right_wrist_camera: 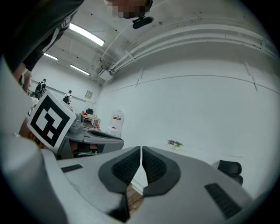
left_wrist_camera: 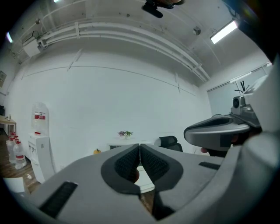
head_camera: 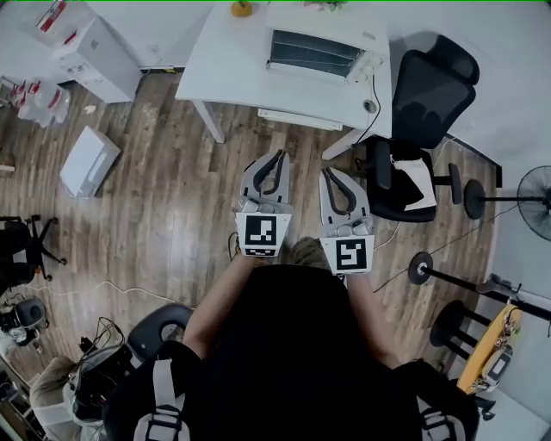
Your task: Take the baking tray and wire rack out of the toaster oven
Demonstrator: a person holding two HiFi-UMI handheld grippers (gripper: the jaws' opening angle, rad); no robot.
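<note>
1. The person stood on a wood plank floor (head_camera: 172, 207), a gripper in each hand, both held level and pointing at a white table (head_camera: 232, 60).
2. The left gripper (head_camera: 279, 158) had its jaws fully together. In the left gripper view (left_wrist_camera: 139, 149) the ribbed pads met tip to tip with nothing between them.
3. The right gripper (head_camera: 328, 174) was the same. Its own view (right_wrist_camera: 141, 151) showed the pads closed on each other and empty.
4. The two grippers were side by side, near each other but not touching, with the marker cubes facing up towards the head camera.
5. The toaster oven (head_camera: 318, 53) sat on the far right part of the table, well apart from both grippers. The baking tray and wire rack could not be made out through its front from this distance.
6. A small orange object (head_camera: 242, 9) was on the table's far edge, left of the oven.
7. A black office chair (head_camera: 417, 155) stood just right of the table, and a floor fan (head_camera: 538, 202) further right.
8. A water dispenser (left_wrist_camera: 39, 131) stood against the white wall on the left, and a white box (head_camera: 86, 161) lay on the floor nearby.
</note>
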